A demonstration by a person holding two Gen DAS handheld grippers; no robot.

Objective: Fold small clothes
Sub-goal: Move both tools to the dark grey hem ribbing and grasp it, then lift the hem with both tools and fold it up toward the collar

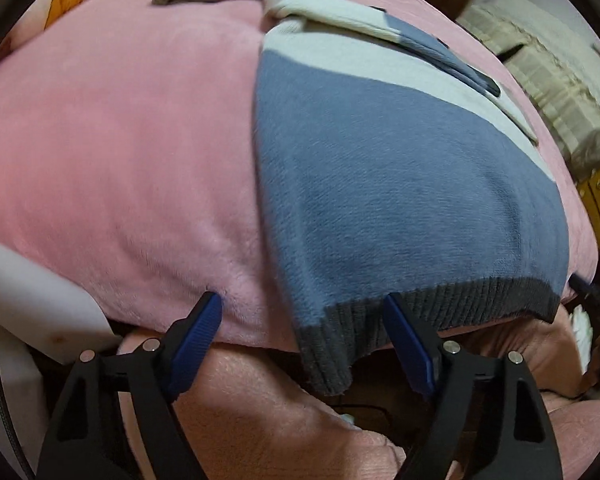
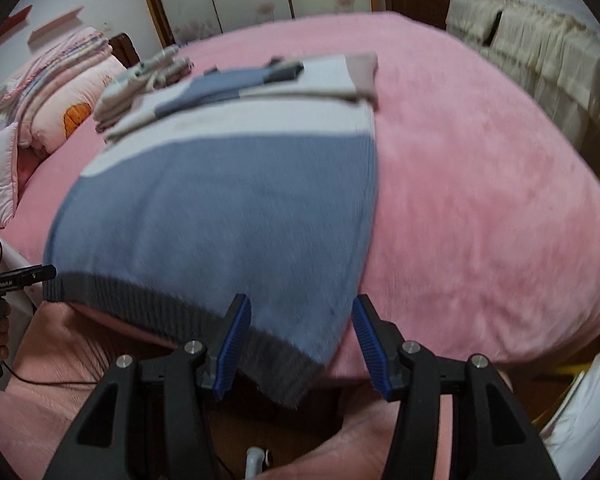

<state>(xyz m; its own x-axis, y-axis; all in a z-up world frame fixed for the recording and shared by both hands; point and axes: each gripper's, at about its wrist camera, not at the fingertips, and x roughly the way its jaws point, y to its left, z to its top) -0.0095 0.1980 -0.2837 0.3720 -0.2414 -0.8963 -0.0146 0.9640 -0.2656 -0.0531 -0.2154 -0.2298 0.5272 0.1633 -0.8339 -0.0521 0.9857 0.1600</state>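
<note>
A blue and white sweater (image 1: 400,184) lies flat on the pink bed cover (image 1: 120,140), with its sleeves folded across the white upper part. Its grey ribbed hem (image 1: 460,304) hangs over the bed's near edge. My left gripper (image 1: 302,308) stands open, and the hem's left corner (image 1: 324,360) droops between its blue pads without being pinched. In the right wrist view the same sweater (image 2: 220,208) fills the middle. My right gripper (image 2: 300,308) is open around the hem's right corner (image 2: 284,372), with its left finger (image 2: 236,332) lying over the fabric.
A stack of folded pale clothes (image 2: 140,80) sits beyond the sweater. Pink quilts and pillows (image 2: 60,92) are piled at the far left. Furniture under a beige cover (image 2: 540,60) stands past the bed on the right. A person's pink-clad lap (image 1: 280,420) is below the grippers.
</note>
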